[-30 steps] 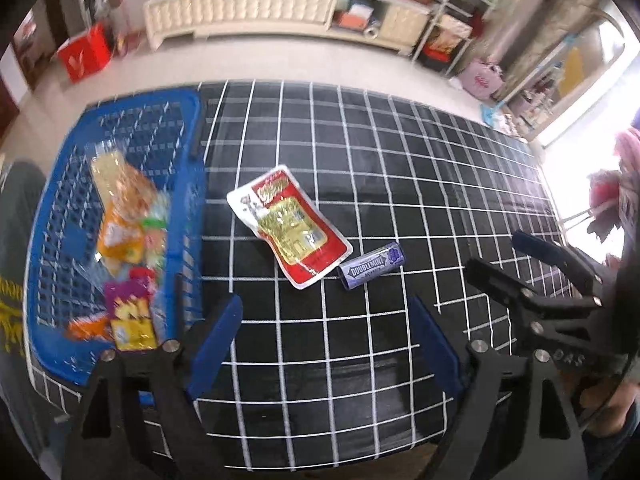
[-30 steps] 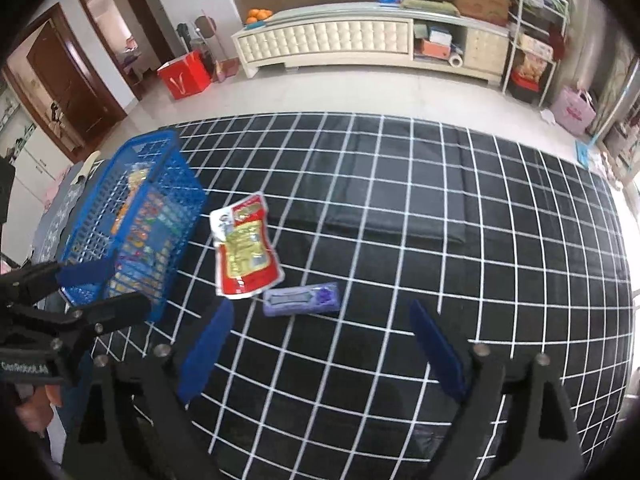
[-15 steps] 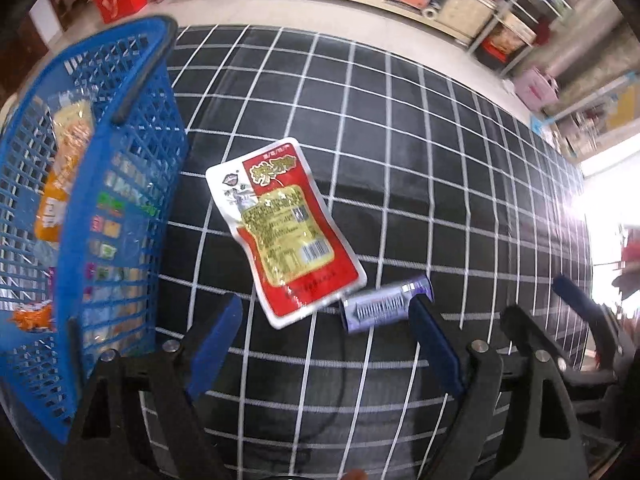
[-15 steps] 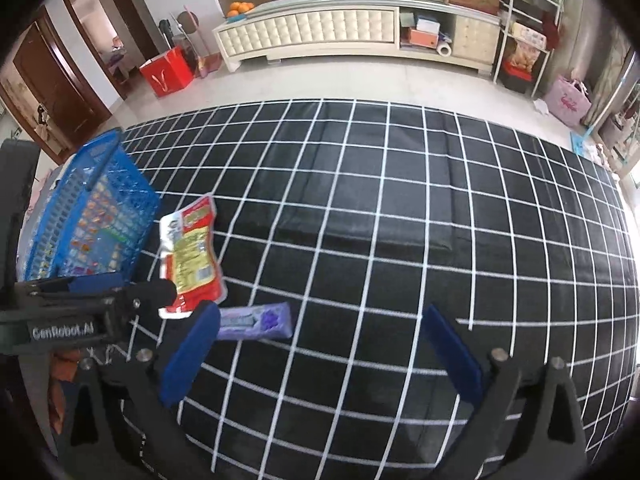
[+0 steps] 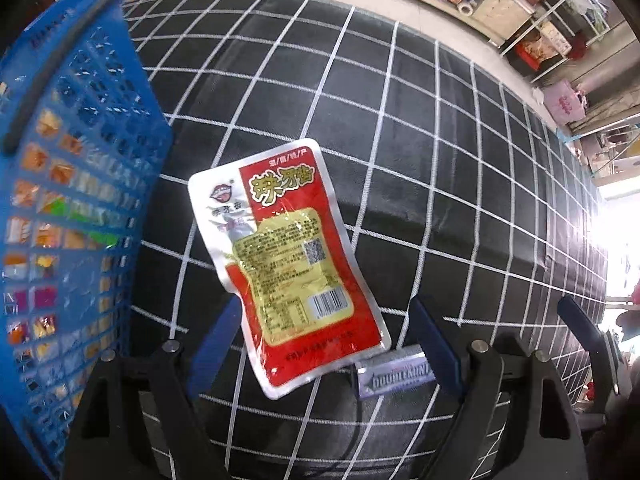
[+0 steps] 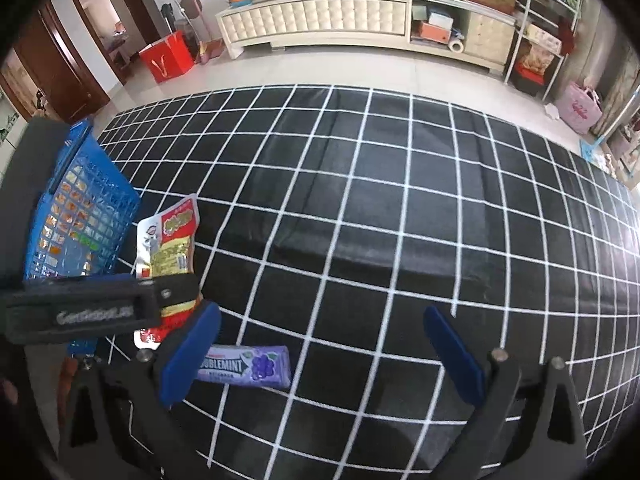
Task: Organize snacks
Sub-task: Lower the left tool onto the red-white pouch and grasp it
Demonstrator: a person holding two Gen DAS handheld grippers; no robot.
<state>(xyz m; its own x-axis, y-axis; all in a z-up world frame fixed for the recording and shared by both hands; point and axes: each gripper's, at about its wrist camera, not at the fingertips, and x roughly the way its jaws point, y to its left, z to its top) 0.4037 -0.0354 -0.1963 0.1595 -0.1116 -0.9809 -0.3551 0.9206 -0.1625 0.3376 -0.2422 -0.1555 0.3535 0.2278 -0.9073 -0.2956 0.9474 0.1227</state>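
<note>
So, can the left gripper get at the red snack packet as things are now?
Probably yes. The left gripper is open, with its jaws on either side of the red snack packet's near end, and nothing lies on top of the packet.

Bright daylit room in both fisheye views. Blown-out white glare at the right edge of the left wrist view, washing out the black grid tablecloth [image 5: 440, 168] there. Specular shine on the red snack pouch [image 5: 288, 256]. Motion blur across the blue basket [image 5: 72, 200] at the left. Grid lines bowed strongly toward the edges, dark vignette in every corner. Softer, even light in the right wrist view; Doublemint gum pack [image 6: 248, 366] slightly blurred, soft shadow along a cloth fold mid-frame.
</note>
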